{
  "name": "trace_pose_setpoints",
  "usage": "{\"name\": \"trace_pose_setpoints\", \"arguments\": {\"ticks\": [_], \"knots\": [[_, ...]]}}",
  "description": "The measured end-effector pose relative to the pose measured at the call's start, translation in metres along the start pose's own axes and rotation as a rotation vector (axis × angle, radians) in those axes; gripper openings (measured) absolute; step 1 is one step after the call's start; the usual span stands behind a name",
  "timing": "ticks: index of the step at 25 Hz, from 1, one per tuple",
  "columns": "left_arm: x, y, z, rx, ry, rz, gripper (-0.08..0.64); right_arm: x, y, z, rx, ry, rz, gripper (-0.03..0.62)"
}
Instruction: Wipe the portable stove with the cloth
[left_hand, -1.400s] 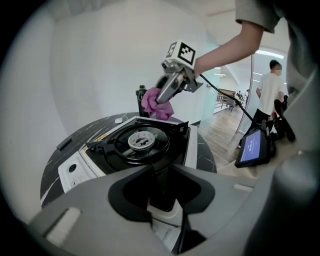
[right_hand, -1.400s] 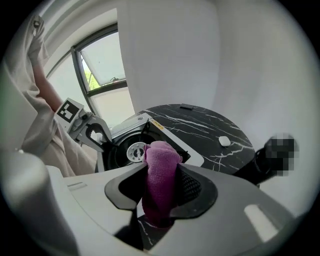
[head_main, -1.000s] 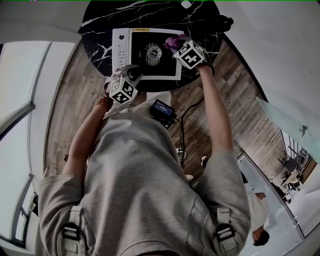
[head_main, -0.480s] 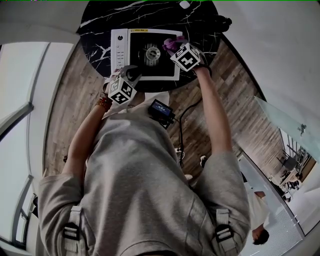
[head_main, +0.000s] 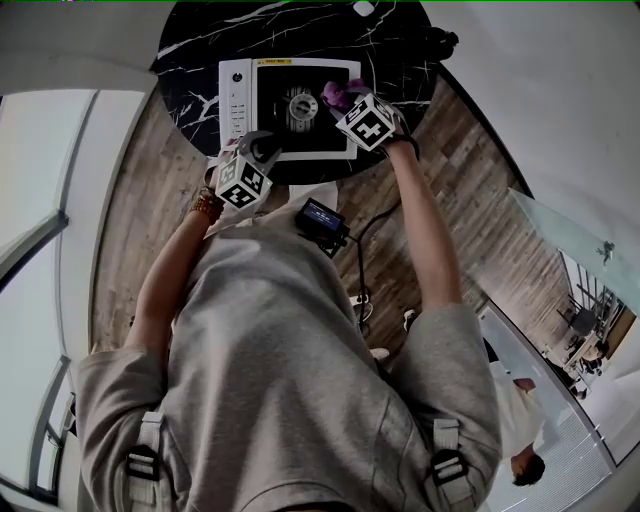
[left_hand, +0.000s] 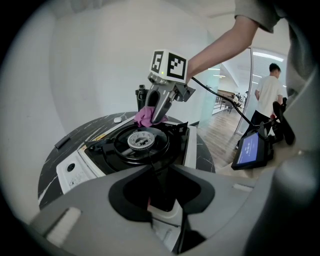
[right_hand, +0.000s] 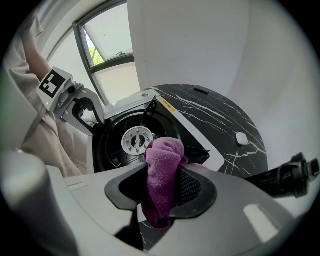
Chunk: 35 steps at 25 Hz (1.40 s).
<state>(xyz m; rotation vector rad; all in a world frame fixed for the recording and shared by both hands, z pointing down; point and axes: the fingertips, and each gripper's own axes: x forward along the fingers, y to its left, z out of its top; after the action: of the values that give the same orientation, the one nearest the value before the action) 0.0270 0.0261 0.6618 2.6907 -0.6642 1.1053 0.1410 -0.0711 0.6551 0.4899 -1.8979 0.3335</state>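
Round black marble table (head_main: 400, 40): the cloth (right_hand: 164, 155) sits just beside the burner (right_hand: 134, 140) of the portable stove (head_main: 237, 95). It looks soft, light and limp, so it is best held bunched, as the right gripper (right_hand: 161, 197) clamps it. The left gripper (left_hand: 162, 200) grips the stove's rim, nearer the person than the burner.

Cloth (right_hand: 162, 172) magenta-purple, fuzzy terry weave. Portable stove (head_main: 240, 100) has a white casing, black top and a yellow label strip along one edge; burner ring (right_hand: 134, 141) silver-white. Table (head_main: 400, 45) black marble with white veins. Left gripper (head_main: 262, 152) and right gripper (head_main: 338, 98) have grey shells and white cubes with black square markers. Floor (head_main: 140, 200) brown wood planks. Tablet (left_hand: 252, 150) screen blue.
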Motion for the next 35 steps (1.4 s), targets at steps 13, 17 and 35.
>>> {"name": "trace_pose_setpoints", "arguments": {"ticks": [13,17,35], "knots": [[-0.001,0.000,0.002,-0.009,0.000,-0.009,0.098,-0.009,0.030,-0.019,0.051,0.000,0.033,0.153],[0.000,0.000,0.001,-0.015,0.002,-0.015,0.097,-0.010,0.039,-0.022,0.065,-0.004,0.047,0.153],[0.000,0.001,0.001,-0.025,0.004,-0.022,0.095,-0.007,0.045,-0.030,0.193,0.040,0.243,0.150]]}}
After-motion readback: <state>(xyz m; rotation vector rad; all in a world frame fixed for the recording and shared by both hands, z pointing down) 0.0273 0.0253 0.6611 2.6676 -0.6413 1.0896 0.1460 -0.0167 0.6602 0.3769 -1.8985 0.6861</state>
